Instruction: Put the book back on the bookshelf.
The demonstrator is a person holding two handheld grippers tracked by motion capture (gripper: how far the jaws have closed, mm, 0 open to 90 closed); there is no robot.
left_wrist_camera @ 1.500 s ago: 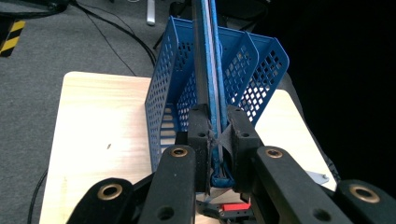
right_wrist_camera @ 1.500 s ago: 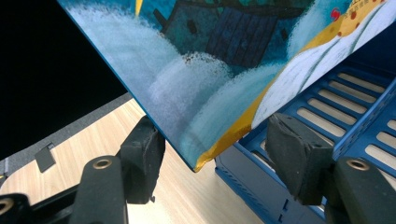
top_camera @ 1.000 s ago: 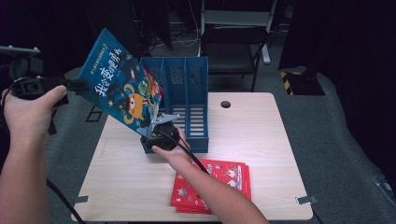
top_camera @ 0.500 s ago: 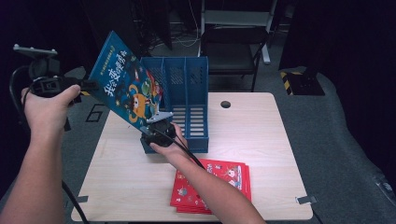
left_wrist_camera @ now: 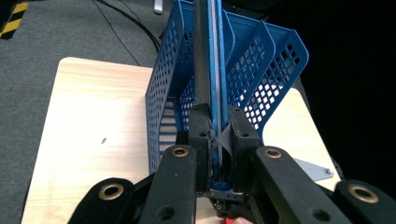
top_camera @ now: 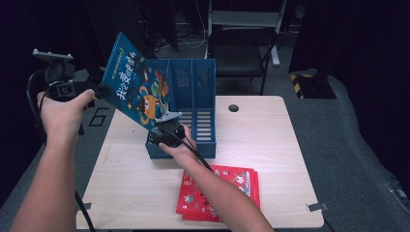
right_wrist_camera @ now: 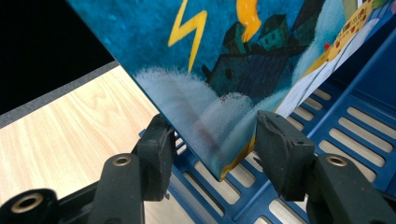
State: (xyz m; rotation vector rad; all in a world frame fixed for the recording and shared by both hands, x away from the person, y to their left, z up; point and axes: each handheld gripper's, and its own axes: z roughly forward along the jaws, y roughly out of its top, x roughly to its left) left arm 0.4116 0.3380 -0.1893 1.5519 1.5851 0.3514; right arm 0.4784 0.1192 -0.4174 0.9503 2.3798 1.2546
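A blue picture book [top_camera: 138, 89] hangs tilted over the left end of a blue file rack [top_camera: 193, 96]. My left gripper [top_camera: 104, 90] is shut on its upper left edge; in the left gripper view the pads [left_wrist_camera: 201, 126] pinch the thin book [left_wrist_camera: 215, 56] edge-on. My right gripper [top_camera: 167, 121] sits at the rack's front, pointing up at the book's lowest corner. In the right gripper view that corner [right_wrist_camera: 224, 158] lies between the jaws of the right gripper [right_wrist_camera: 215, 126], which have just been closing. The right pad [right_wrist_camera: 275, 140] stands clear of it.
The rack [left_wrist_camera: 163, 93] has several slotted compartments and stands mid-table on the light wooden table [top_camera: 270, 145]. A stack of red books [top_camera: 220, 193] lies at the front edge. A round hole [top_camera: 233, 108] is in the tabletop. A chair stands beyond the table.
My left hand has carried the book's upper edge to the right, toward the rack, so the book stands steeper. The right hand has stayed at the rack's front.
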